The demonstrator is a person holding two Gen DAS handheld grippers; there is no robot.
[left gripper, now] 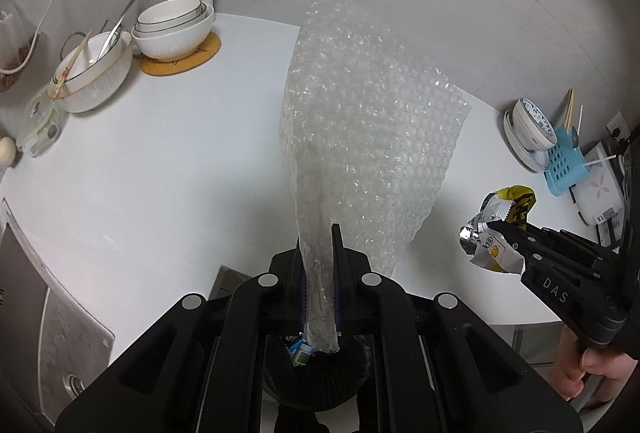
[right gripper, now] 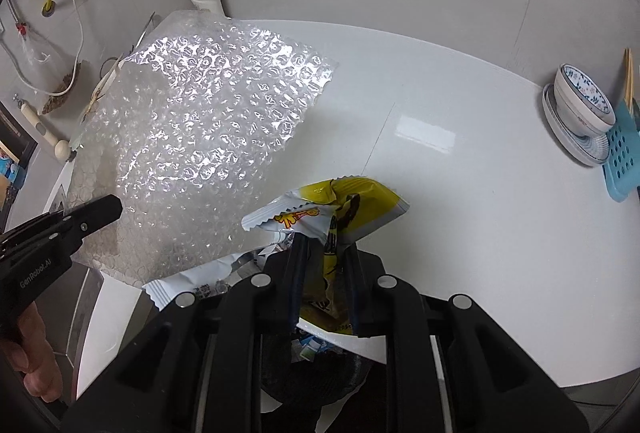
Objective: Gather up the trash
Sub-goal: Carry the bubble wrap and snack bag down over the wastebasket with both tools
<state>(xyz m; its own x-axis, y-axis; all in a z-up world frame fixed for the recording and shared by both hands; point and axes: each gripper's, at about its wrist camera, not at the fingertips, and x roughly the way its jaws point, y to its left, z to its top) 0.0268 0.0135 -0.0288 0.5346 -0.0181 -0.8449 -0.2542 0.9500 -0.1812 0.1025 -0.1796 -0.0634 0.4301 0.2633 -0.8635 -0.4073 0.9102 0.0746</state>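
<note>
Left gripper [left gripper: 318,265] jaws pinch the bubble wrap [left gripper: 360,137]; right gripper [right gripper: 322,273] jaws clamp the snack wrappers [right gripper: 332,209]. Both hang over the near counter [right gripper: 460,193] edge, above the black bin [right gripper: 320,373]; centre them before letting go.

Bubble wrap [left gripper: 360,137] clear plastic, dimpled; wrappers [right gripper: 340,209] glossy foil; countertop [right gripper: 460,193] smooth, glossy white.
</note>
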